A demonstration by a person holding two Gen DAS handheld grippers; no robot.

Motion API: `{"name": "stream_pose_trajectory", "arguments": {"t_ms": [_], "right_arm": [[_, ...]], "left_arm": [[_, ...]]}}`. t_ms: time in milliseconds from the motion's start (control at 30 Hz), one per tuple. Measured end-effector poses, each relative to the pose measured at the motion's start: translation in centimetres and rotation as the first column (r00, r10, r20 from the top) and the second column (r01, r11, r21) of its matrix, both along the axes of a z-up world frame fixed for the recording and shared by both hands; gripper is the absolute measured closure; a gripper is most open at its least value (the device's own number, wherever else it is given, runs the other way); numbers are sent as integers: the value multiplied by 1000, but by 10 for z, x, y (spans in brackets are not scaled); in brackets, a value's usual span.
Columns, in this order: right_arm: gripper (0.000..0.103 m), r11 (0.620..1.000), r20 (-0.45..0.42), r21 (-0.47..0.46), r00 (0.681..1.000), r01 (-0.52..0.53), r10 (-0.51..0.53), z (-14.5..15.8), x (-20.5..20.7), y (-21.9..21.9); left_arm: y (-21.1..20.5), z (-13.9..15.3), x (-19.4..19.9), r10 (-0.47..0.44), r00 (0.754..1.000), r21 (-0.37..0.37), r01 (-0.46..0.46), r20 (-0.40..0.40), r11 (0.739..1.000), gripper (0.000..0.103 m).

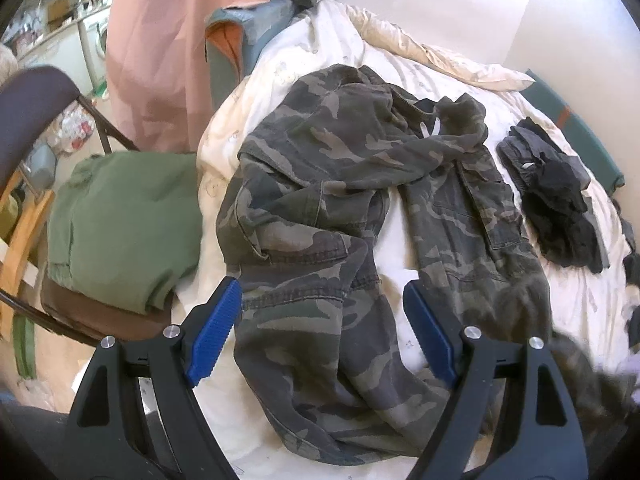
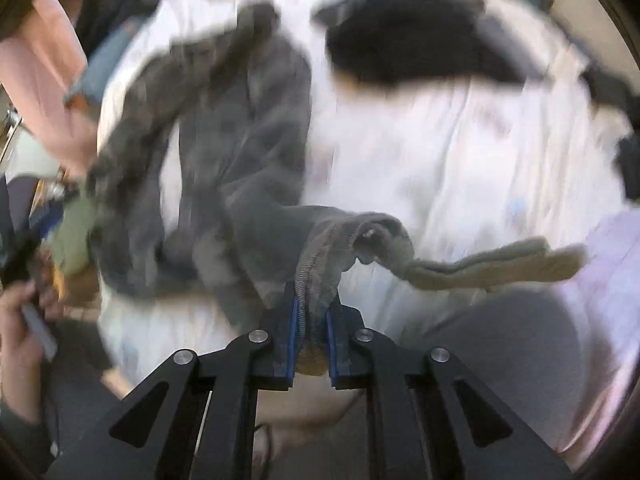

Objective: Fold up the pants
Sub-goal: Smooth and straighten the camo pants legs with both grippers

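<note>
While bunched between its pads, camouflage pants [image 2: 224, 152] trail beyond the right hand-held gripper [image 2: 312, 320].

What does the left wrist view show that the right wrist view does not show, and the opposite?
Only the left wrist view: the left gripper open above the camouflage pants, and a folded green garment lying on a chair.

Only the right wrist view: the right gripper shut on a hem of the pants, with a strap hanging from it, and a hand at the left edge.

Both: the pants spread on the white bedding beside a black garment.
</note>
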State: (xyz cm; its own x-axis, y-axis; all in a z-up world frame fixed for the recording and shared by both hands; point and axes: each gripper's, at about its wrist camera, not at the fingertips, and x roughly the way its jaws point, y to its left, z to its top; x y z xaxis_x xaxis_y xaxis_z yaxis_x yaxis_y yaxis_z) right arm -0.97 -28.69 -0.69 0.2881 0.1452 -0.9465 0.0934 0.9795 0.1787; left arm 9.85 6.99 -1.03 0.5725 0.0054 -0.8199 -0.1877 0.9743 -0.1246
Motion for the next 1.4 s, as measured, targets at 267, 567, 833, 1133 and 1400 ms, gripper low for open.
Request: {"name": "stream_pose_trajectory", "arguments": {"t_ms": [267,567,833,1133,1400], "right_arm": [[38,973,-1,-216,996,-85,87,10,20,-4],[35,982,120,-123,980,-141,156,9,79,-9],[37,980,13,-113,986,-162,164,-78,104,-14],[100,971,-54,88,972,-223,228,-97,83,1],[103,1000,62,4,998,14,-15,-19,22,-66]], "left_arm": [[-11,-13,-4,-64,998,57,66,-27,996,23],[-43,-29,-12,-211,975,43,215,-77,976,23],[-122,-45,-30,-386,910,-104,374,-150,922,23],[-216,-115,-6,-453,829,-170,420,-329,892,100],[-176,-73,-8,-458,860,-287,391,-225,875,100]]}}
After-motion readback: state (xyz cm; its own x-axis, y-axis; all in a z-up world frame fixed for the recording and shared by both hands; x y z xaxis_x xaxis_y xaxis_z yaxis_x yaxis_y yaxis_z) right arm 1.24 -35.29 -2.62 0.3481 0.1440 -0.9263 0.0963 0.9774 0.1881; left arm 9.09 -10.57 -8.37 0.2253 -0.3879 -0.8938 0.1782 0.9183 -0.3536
